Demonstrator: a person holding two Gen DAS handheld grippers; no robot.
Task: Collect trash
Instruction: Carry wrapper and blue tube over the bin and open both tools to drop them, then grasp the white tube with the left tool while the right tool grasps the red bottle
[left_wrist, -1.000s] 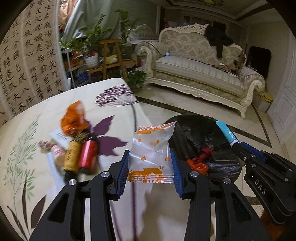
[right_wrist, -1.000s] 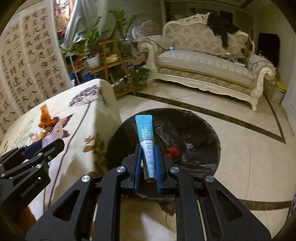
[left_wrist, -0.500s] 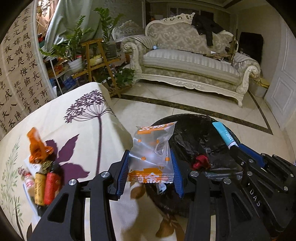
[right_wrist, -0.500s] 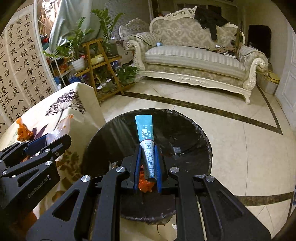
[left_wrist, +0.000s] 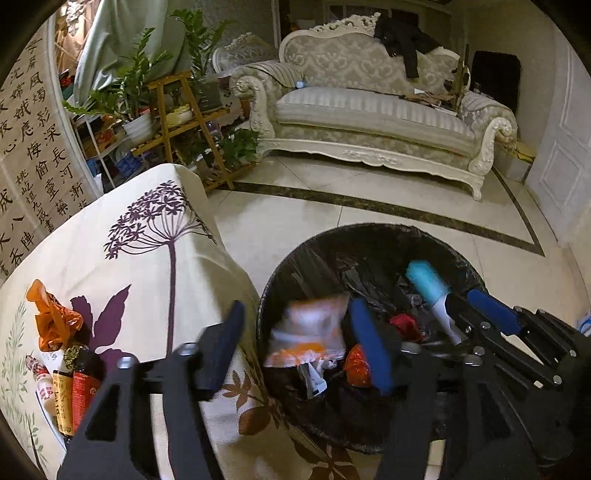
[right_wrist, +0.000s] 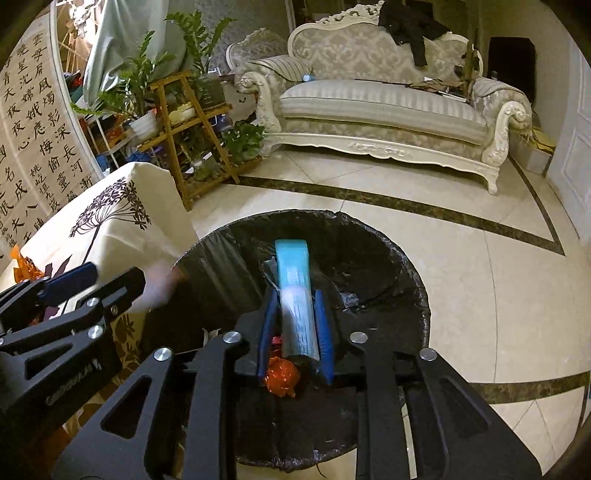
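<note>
Trash first: from my left wrist camera the orange-and-white snack packet (left_wrist: 308, 334) sits blurred over the mouth of the black-lined bin (left_wrist: 295, 258), between the fingers of my left tongs (left_wrist: 301, 345) but with clear space on both sides — those jaws have just been opening and now stand wide, gripping nothing. Red and orange wrappers (left_wrist: 356, 363) lie in the bin beneath it. On the floral tabletop (left_wrist: 147, 266) to the left I see an orange plastic bag (left_wrist: 51, 323) and small bottles (left_wrist: 74, 391) beside it, well apart from the bin. At the right edge my right tongs (left_wrist: 461, 299) reach in over the bin with the blue tube (left_wrist: 430, 288) at their tip. From the right wrist camera the blue tube (right_wrist: 297, 295) lies lengthwise between the blue pads of my right tongs (right_wrist: 295, 321), its image smeared; the jaws have just been opening a little and stand narrowly parted, and I cannot tell whether the pads still press on it. It hangs over the bin (right_wrist: 406, 266), above an orange wrapper (right_wrist: 282, 376). My left tongs (right_wrist: 114, 280) show at the left, by the tabletop (right_wrist: 122, 229) edge — a pale blur just off their tips.
</note>
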